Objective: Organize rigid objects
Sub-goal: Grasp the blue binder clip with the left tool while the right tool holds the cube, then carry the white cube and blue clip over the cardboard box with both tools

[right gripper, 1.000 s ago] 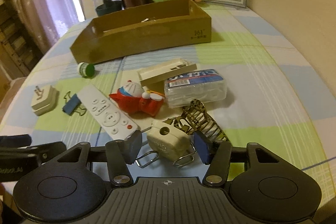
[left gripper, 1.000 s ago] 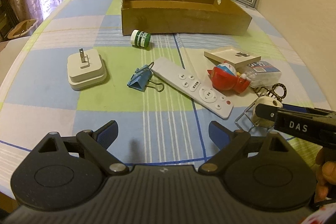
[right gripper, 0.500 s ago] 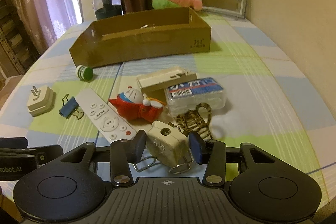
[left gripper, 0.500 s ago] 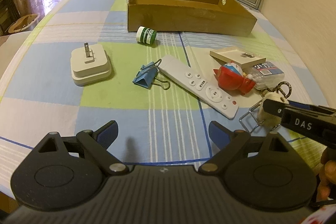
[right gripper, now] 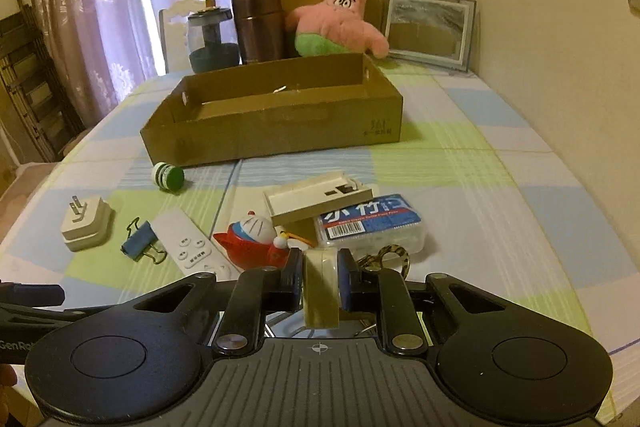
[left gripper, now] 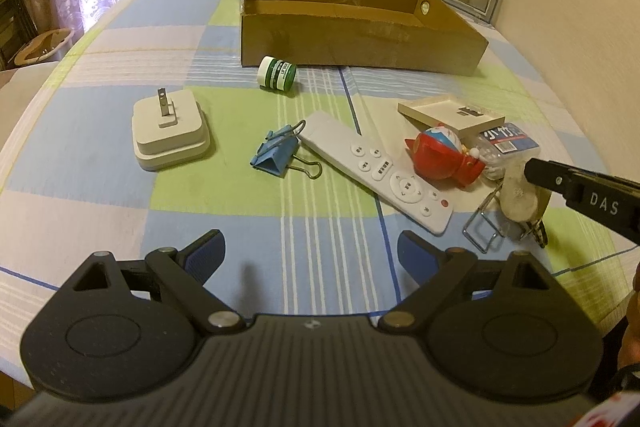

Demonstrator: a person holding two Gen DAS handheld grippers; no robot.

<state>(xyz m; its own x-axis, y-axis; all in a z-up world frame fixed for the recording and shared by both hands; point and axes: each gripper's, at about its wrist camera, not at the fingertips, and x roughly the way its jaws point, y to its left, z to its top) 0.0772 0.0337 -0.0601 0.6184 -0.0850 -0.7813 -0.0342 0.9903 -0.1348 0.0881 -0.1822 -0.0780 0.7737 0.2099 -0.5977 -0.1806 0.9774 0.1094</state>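
My right gripper [right gripper: 319,275] is shut on a cream-coloured box-shaped object [right gripper: 320,291] and holds it on edge, just off the table; the same object [left gripper: 520,195] and a right finger [left gripper: 576,187] show in the left wrist view. My left gripper [left gripper: 308,251] is open and empty, low over the near table. On the cloth lie a white remote [left gripper: 376,171], a blue binder clip [left gripper: 280,153], a white plug adapter [left gripper: 170,129], a green-white jar [left gripper: 277,73], a red toy [left gripper: 442,155], a flat cream box [right gripper: 316,201] and a blue-labelled clear case [right gripper: 370,223]. The brown cardboard box [right gripper: 280,119] stands behind them.
A wire clip [left gripper: 486,231] and patterned ring [right gripper: 394,255] lie under my right gripper. Behind the box are a pink plush star [right gripper: 340,23], a brown canister [right gripper: 258,25], a dark glass jar [right gripper: 212,41] and a picture frame [right gripper: 428,29]. A wall runs along the right.
My right gripper has closed on the cream object and lifted it, turning it on edge. The left gripper has drawn slightly closer to the items, still open.
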